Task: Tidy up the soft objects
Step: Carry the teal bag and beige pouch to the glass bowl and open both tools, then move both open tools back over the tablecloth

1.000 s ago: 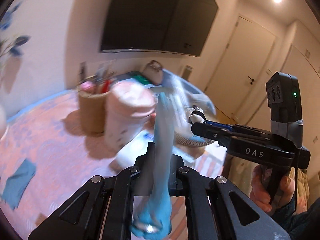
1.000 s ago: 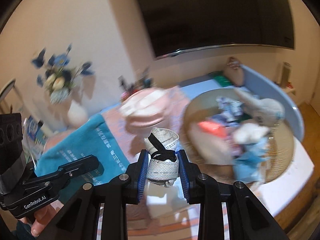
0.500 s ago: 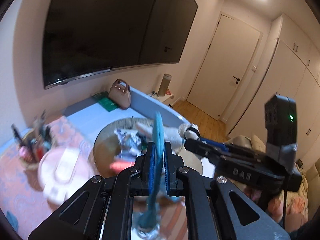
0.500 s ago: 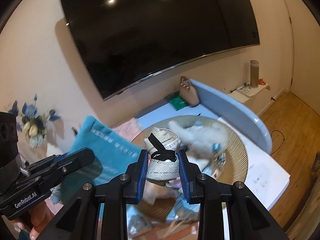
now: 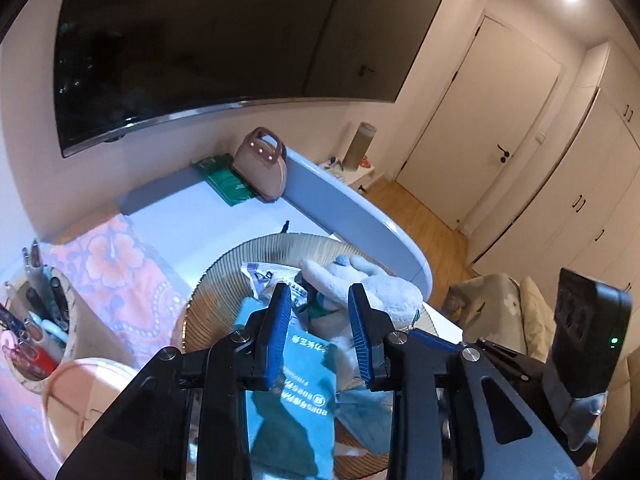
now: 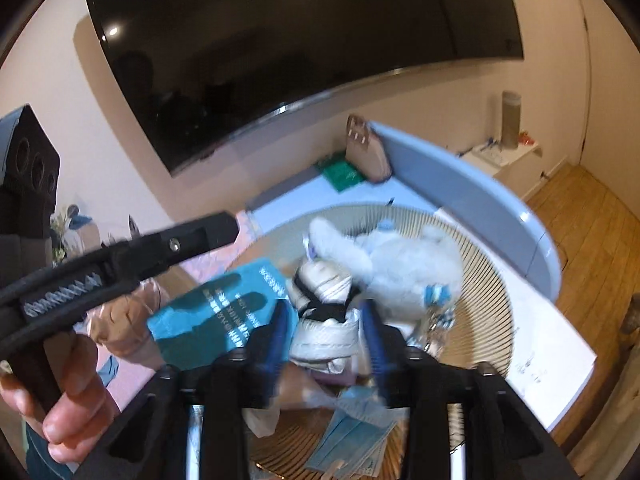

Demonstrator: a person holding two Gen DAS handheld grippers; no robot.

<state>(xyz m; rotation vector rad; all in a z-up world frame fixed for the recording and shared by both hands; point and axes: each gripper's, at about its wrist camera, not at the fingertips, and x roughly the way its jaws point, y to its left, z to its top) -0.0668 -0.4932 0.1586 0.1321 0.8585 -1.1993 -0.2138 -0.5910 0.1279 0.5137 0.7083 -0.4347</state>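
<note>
My left gripper [image 5: 318, 334] is open over the round wicker basket [image 5: 224, 280]. The teal towel [image 5: 298, 396] lies below it on the basket's contents, also seen in the right wrist view [image 6: 216, 320]. My right gripper [image 6: 326, 340] is open; the white rolled cloth with a black band [image 6: 324, 308] sits between the spread jaws, dropping onto the pile. A white plush toy [image 6: 400, 264] lies in the basket, also in the left wrist view [image 5: 360, 288]. Blue face masks [image 6: 352, 444] lie at the basket's near side.
A pen holder [image 5: 36, 336] and a pink container [image 5: 80, 400] stand left of the basket on a floral cloth [image 5: 116, 264]. A pink handbag [image 5: 262, 168] and green book [image 5: 226, 180] stand by the wall under the TV. The table's raised blue edge [image 5: 360, 216] curves right.
Both grippers swung over the basket and opened. The left let go of the teal towel, the right let go of the rolled cloth; both now lie in the basket.
</note>
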